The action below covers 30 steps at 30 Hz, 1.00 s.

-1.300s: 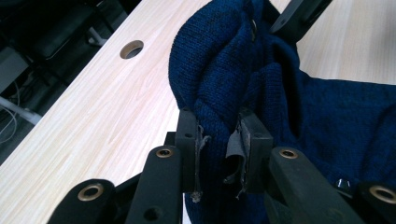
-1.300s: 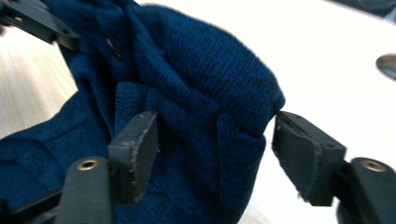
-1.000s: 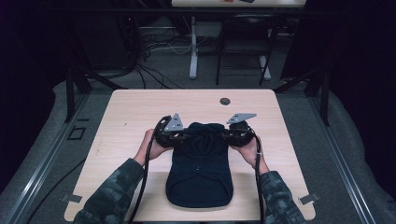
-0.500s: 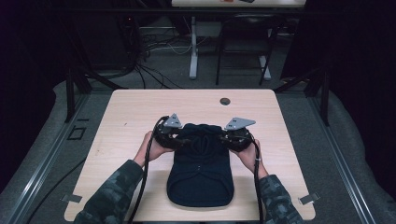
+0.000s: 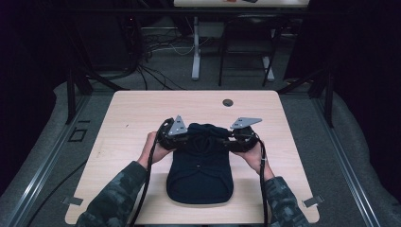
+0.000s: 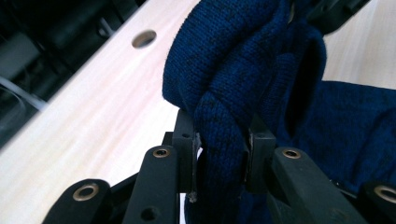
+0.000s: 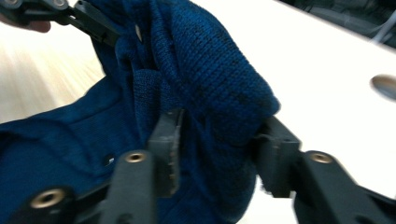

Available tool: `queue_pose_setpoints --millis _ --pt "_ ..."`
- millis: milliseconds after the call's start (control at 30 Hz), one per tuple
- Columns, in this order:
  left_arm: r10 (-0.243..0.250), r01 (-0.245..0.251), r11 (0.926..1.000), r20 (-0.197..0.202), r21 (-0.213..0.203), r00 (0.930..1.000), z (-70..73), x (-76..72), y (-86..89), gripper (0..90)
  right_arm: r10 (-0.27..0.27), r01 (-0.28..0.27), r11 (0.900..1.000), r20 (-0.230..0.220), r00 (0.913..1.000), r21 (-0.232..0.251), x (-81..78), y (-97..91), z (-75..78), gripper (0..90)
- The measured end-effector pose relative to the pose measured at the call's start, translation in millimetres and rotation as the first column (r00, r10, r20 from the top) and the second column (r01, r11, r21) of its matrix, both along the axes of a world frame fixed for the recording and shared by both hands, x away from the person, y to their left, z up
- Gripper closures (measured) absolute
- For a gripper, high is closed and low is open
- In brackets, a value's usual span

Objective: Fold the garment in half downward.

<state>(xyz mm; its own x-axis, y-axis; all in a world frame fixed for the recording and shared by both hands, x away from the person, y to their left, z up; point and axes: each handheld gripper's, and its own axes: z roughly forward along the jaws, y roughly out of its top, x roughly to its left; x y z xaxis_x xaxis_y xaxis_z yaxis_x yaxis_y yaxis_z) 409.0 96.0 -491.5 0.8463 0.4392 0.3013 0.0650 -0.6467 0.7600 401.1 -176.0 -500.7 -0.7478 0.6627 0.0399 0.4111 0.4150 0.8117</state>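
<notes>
A dark blue knitted garment (image 5: pixel 201 175) lies on the pale wooden table (image 5: pixel 137 113), its long side running toward the person. Its far end is bunched up and lifted between the two grippers. My left gripper (image 5: pixel 188 138) is shut on a thick fold of the knit (image 6: pixel 219 140), which is squeezed between its pads. My right gripper (image 5: pixel 221 138) faces it from the other side and is shut on a bulkier wad of the same garment (image 7: pixel 215 116). The two grippers sit close together, with a hand behind each.
A round cable hole (image 5: pixel 228 102) sits near the table's far edge, beyond the garment. Bare tabletop lies to the left and right of the garment. Dark frames, cables and another table's legs stand on the floor beyond.
Almost nothing has moved. Both grippers keep their hold on the garment's far end, and the right one has dipped slightly.
</notes>
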Motion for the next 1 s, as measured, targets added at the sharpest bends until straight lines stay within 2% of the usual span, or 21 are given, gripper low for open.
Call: queue_pose_setpoints --millis 33,100,167,267,333,367,400,433,500,533,600,633,700,767,833,900,1000 --pt "-0.002 0.002 1.0 0.008 0.003 1.0 0.5 -1.0 -0.9 72.2 -0.014 0.014 0.9999 -0.008 0.9999 0.0 1.9 -0.3 -0.4 43.8" --pt "-0.014 0.014 0.9998 0.033 0.014 0.9994 1.5 -2.5 -3.1 72.2 -0.03 0.031 0.9995 -0.04 0.9987 0.0 4.8 0.7 -2.0 40.1" --pt "-0.022 0.021 0.9997 0.048 0.016 0.9986 1.0 -4.4 -3.6 72.1 -0.049 0.048 0.9988 -0.054 0.9973 -0.011 6.4 2.7 -4.6 42.9" --pt "-0.015 0.014 0.9998 0.052 0.017 0.9985 -0.9 -5.4 -0.1 71.6 -0.068 0.068 0.9972 0.005 0.9977 -0.031 1.0 4.0 -5.3 60.2" --pt "-0.009 0.009 1.0 0.038 -0.001 0.9992 -3.7 -6.1 3.4 71.0 -0.068 0.069 0.9974 0.035 0.9971 -0.022 -2.3 3.9 -5.7 66.7" --pt "-0.011 0.01 0.9999 0.03 0.004 0.9995 -4.5 -6.7 5.0 70.5 -0.061 0.063 0.9977 0.05 0.9969 -0.025 -4.7 4.1 -5.4 68.5" --pt "-0.005 0.005 1.0 0.031 -0.003 0.9995 -5.9 -7.4 5.6 69.2 -0.059 0.063 0.9967 0.074 0.9955 -0.052 -7.2 5.3 -5.0 69.8" --pt "0.004 -0.004 1.0 0.005 -0.002 1.0 -6.9 -7.5 6.3 67.5 -0.061 0.067 0.9957 0.095 0.9936 -0.063 -9.6 7.0 -5.2 70.9" --pt "0.023 -0.023 0.9996 -0.015 -0.015 0.9996 -8.7 -7.9 7.6 60.8 -0.055 0.068 0.9933 0.136 0.9891 -0.093 -15.2 11.8 -6.3 72.4" --pt "0.03 -0.031 0.9992 -0.05 -0.025 0.9983 -9.6 -6.9 8.5 54.1 -0.053 0.069 0.9924 0.154 0.9867 -0.102 -17.8 14.3 -7.6 72.7" --pt "0.059 -0.062 0.9972 -0.09 -0.041 0.9942 -12.8 -6.2 9.9 43.5 -0.041 0.064 0.9909 0.187 0.9815 -0.119 -22.6 17.6 -10.7 73.1" --pt "0.06 -0.065 0.9971 -0.116 -0.039 0.9914 -14.7 -5.2 10.4 40.1 -0.034 0.059 0.99 0.188 0.9815 -0.128 -24.2 18.2 -12.1 73.1" --pt "0.067 -0.072 0.997 -0.137 -0.03 0.9883 -19.1 -4.9 10.8 37.9 -0.035 0.058 0.9912 0.194 0.9805 -0.119 -26.3 17.7 -14.6 73.2" --pt "0.067 -0.069 0.9975 -0.14 -0.014 0.9879 -23.2 -5.9 10.4 40.7 -0.032 0.055 0.9919 0.188 0.9816 -0.115 -27.5 16.2 -15.9 73.1" --pt "0.064 -0.065 0.9979 -0.132 -0.007 0.9892 -25.5 -8.3 9.4 52.1 -0.017 0.031 0.9945 0.143 0.9895 -0.1 -27.1 15.0 -16.6 72.6" --pt "0.068 -0.07 0.9975 -0.116 -0.012 0.9909 -26.6 -10.3 9.3 61.4 -0.011 0.023 0.9952 0.131 0.9914 -0.095 -27.9 13.9 -16.8 71.7" --pt "0.067 -0.071 0.9972 -0.111 -0.026 0.9915 -27.5 -12.4 10.9 67.9 -0.013 0.02 0.9979 0.103 0.9946 -0.061 -29.3 10.8 -16.9 68.0"
